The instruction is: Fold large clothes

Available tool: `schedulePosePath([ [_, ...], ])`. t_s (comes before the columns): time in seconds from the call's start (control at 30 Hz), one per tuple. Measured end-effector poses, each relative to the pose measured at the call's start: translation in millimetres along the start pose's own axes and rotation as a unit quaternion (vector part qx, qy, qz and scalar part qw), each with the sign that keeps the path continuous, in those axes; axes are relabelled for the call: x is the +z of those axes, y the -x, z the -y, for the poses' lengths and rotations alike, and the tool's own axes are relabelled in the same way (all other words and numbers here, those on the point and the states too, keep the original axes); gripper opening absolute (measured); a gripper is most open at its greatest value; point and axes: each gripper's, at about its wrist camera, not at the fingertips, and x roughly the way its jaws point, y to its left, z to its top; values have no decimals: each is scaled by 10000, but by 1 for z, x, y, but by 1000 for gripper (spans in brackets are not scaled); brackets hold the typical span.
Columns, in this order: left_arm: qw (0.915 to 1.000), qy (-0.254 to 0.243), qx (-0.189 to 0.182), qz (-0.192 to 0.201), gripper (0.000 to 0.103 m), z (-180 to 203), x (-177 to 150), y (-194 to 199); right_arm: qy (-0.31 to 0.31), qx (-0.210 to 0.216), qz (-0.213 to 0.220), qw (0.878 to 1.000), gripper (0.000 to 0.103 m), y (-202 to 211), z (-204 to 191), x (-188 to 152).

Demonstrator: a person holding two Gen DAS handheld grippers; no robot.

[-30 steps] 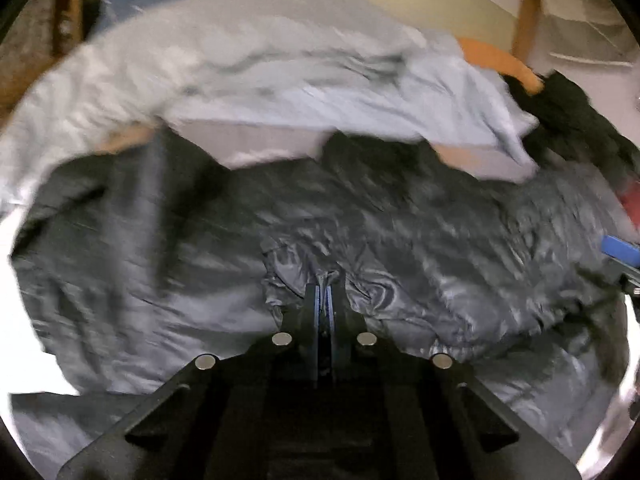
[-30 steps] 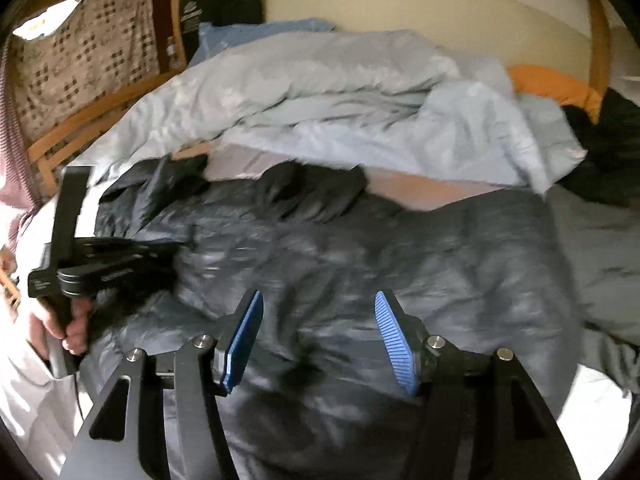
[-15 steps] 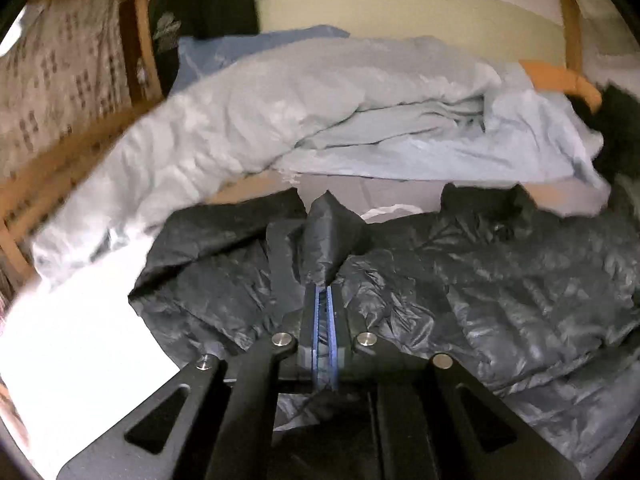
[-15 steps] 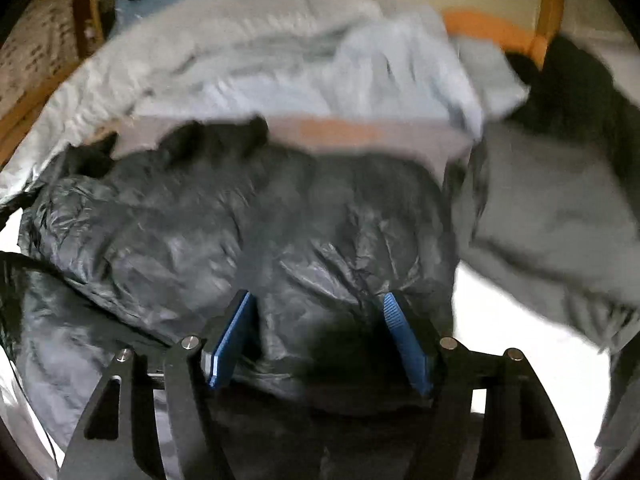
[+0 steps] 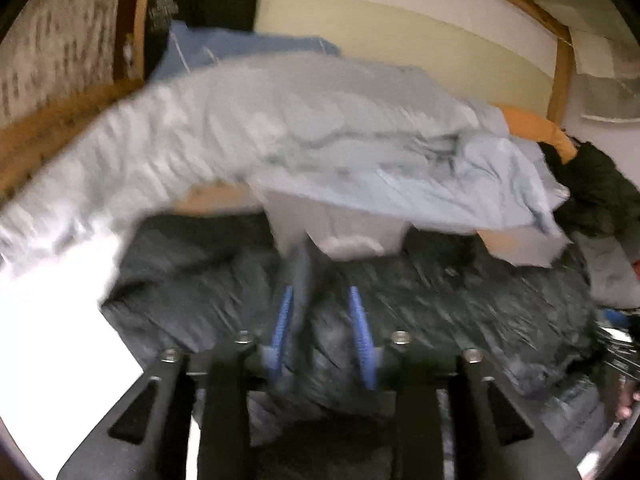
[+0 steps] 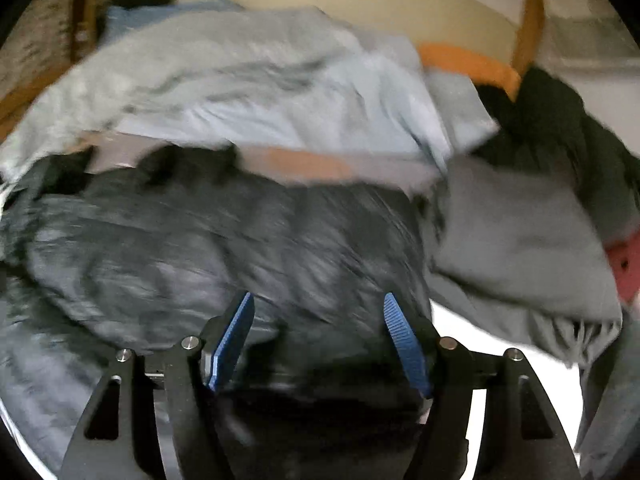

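Observation:
A dark puffer jacket (image 5: pixel 440 312) lies crumpled on the white bed, blurred by motion in both views. My left gripper (image 5: pixel 320 296) hangs above its left half and its jaws are opening. A raised fold of the jacket (image 5: pixel 298 268) still stands between the blue pads, close to the left one, and neither pad presses on it. My right gripper (image 6: pixel 319 300) is open over the right half of the jacket (image 6: pixel 200 240). The fabric sits under and between its pads, but they do not clamp it.
A light blue duvet (image 5: pixel 320 140) is heaped behind the jacket. A grey fringed garment (image 6: pixel 520 248) and a black one (image 6: pixel 560 120) lie at the right, near an orange pillow (image 6: pixel 468 64). White sheet (image 5: pixel 52 320) shows at the left. A wooden bed frame (image 5: pixel 560 72) stands behind.
My left gripper, earlier shut on a fold of the jacket, lifted it and has now parted its jaws. My right gripper widened slightly and shifted toward the jacket's right side.

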Motion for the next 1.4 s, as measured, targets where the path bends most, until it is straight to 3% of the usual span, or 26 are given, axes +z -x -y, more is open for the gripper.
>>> schedulePosePath([
  [0.07,9993,-208,264,144,54,-9,13,4,65,88,151,9998,74,10,-4,-1],
  [0.2,9935,-369,1012,380,54,-43,33,-6,253,-136,204,9994,74,11,-8,-2],
  [0.3,9797,-871,1693,626,54,-62,36,-24,23,-39,352,9994,74,9,3,0],
  [0.33,9792,-963,1709,527,54,-68,36,-32,-90,-6,406,9991,74,11,9,1],
  [0.43,9866,-965,1308,136,54,-81,36,-55,-241,27,464,9986,76,11,18,7],
  [0.5,9845,-1109,1360,-46,55,-83,34,-74,-247,17,459,9986,76,8,19,9],
  [0.57,9841,-1166,1292,-366,64,-88,31,-97,-260,120,467,9985,76,5,19,7],
  [0.6,9853,-1050,1194,-619,70,-96,29,-111,-321,227,473,9981,76,7,20,8],
  [0.73,9872,-188,981,-1241,71,-137,14,-143,-387,480,656,9959,76,9,24,7],
  [0.83,9838,-431,1077,-1369,70,-145,0,-159,-329,429,667,9963,76,7,22,10],
  [0.87,9818,-533,1132,-1428,67,-147,-3,-166,-337,446,648,9963,76,6,22,10],
  [0.93,9791,-550,1246,-1508,44,-151,-10,-178,-339,445,613,9965,76,4,20,9],
  [1.0,9816,-448,1271,-1350,15,-151,-10,-176,-276,399,601,9970,76,2,19,8],
  [1.1,9833,-526,1673,-482,11,-140,4,-143,-248,123,623,9977,76,-1,19,7],
  [1.17,9844,-590,1657,86,11,-133,13,-116,-367,-133,637,9972,76,-1,24,8],
  [1.23,9859,-469,1585,270,8,-130,21,-100,-602,-48,619,9963,76,1,35,9],
  [1.27,9881,-296,1465,365,0,-129,24,-89,-814,16,590,9949,76,3,43,9],
  [1.33,9924,-45,1104,536,0,-125,26,-72,-1127,60,582,9919,76,7,55,10],
  [1.4,9940,-243,776,738,0,-105,21,-47,-1296,48,594,9898,76,12,63,11],
])
